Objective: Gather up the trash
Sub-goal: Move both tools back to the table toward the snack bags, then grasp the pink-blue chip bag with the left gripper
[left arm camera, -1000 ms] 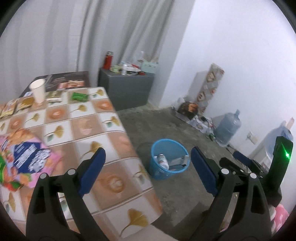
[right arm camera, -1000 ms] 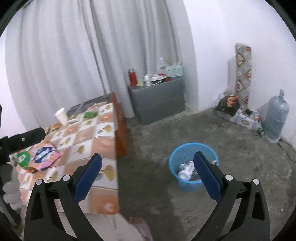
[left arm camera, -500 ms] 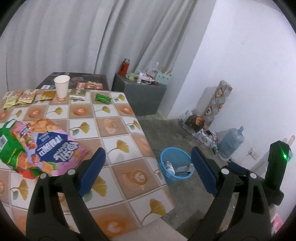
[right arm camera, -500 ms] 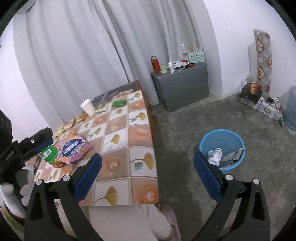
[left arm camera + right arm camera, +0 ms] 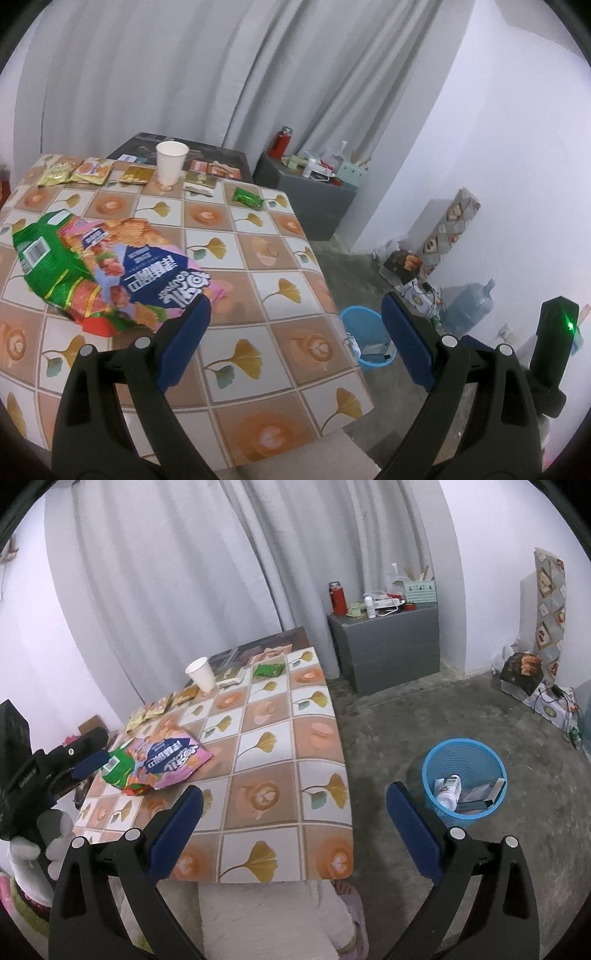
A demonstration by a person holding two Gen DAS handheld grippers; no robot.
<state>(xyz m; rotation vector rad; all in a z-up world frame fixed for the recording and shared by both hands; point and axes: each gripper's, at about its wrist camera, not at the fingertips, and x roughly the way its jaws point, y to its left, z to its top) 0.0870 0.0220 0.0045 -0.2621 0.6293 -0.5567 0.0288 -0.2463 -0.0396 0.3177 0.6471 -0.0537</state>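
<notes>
Both my left gripper (image 5: 293,326) and right gripper (image 5: 293,818), spread wide and holding nothing, have swung from the blue bin (image 5: 464,775) toward the big snack bag (image 5: 107,266) near the counter's (image 5: 258,280) left edge, so I think it goes next.

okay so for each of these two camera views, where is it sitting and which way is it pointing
Left wrist: sits on the left gripper, above the table's near edge, facing across it toward the curtain; its open blue-padded fingers show, with the right gripper's body at right.
Right wrist: sits on the right gripper, higher, facing table and floor; its open fingers, the left gripper and a gloved hand show.
Shared: snack bag, paper cup, blue bin.
</notes>
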